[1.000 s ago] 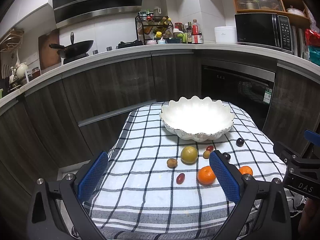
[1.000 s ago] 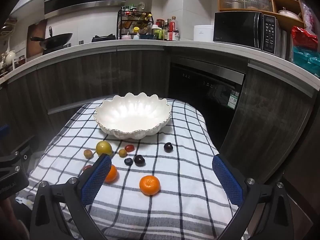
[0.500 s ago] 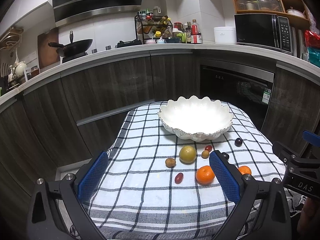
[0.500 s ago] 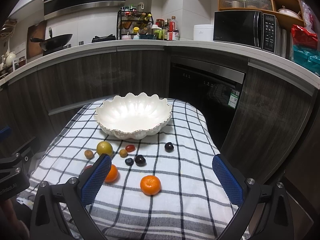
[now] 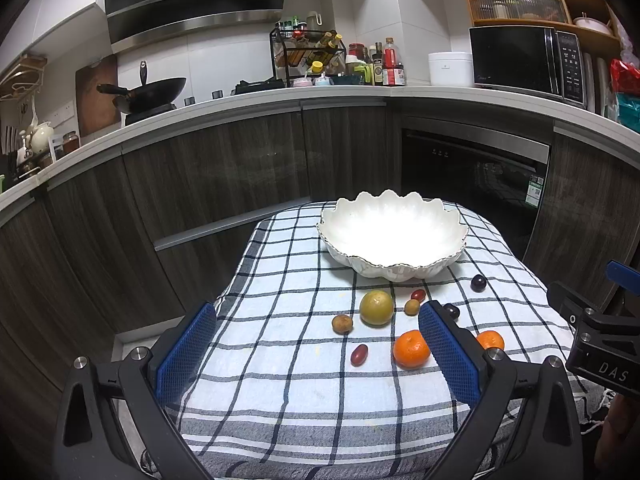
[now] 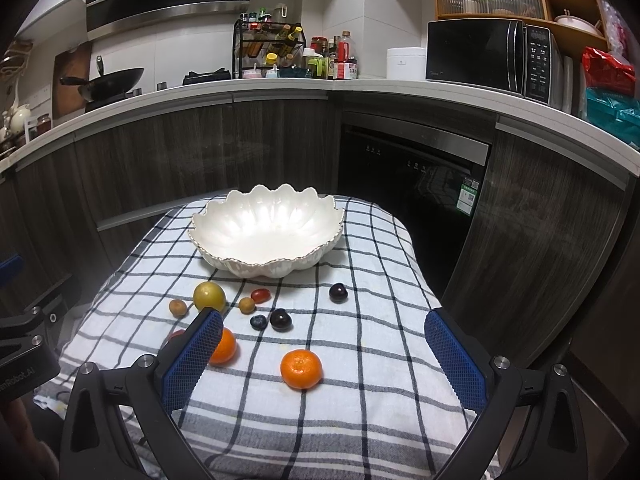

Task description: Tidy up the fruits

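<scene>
Since a second ago both views have crept slightly, so the white scalloped ceramic bowl (image 5: pixel 392 236) sits a touch lower left in the left camera, while every fruit keeps its place. I hold my left gripper (image 5: pixel 316 352) with its blue-padded fingers wide apart and nothing between them; my right gripper (image 6: pixel 324 360) is equally spread and empty. Fruits lie loose on the blue-and-white checked cloth (image 6: pixel 360 420) in front of the bowl, none inside it: a yellow-green round fruit (image 6: pixel 209 296), two orange mandarins (image 6: pixel 301 369) (image 6: pixel 222 351), two small brown fruits (image 5: pixel 342 324), a red oval tomato (image 6: pixel 260 294), dark cherries (image 6: pixel 338 292) and a blueberry (image 6: pixel 258 322). One mandarin is partly hidden behind my right gripper's left finger.
</scene>
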Motion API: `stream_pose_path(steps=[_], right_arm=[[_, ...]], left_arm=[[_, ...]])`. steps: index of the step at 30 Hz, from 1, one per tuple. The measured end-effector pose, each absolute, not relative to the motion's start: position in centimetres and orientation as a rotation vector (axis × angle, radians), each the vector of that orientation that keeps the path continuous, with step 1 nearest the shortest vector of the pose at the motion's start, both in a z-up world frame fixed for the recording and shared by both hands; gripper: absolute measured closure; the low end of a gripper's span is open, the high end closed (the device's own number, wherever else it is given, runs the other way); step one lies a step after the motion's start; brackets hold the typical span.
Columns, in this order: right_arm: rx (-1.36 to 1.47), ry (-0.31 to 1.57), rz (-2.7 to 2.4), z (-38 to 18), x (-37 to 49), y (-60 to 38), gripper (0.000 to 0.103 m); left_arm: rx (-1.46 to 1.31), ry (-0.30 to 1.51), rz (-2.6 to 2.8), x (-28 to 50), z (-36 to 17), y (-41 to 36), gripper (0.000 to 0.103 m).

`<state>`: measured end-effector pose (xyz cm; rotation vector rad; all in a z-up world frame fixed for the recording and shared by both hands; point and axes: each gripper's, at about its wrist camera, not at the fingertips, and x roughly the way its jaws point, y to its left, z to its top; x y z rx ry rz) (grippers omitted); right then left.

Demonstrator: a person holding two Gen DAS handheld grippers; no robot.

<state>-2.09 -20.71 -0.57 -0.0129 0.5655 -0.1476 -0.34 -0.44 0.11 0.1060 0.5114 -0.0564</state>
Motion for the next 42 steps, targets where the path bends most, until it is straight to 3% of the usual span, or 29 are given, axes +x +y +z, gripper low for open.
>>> stream_pose_path(steps=[42], right_arm=[[-0.007, 0.570, -0.144, -0.57, -2.12, -20.60, 0.000]], left_arm=[[0.110, 0.516, -0.058, -0.31, -0.05, -0.20, 0.000]])
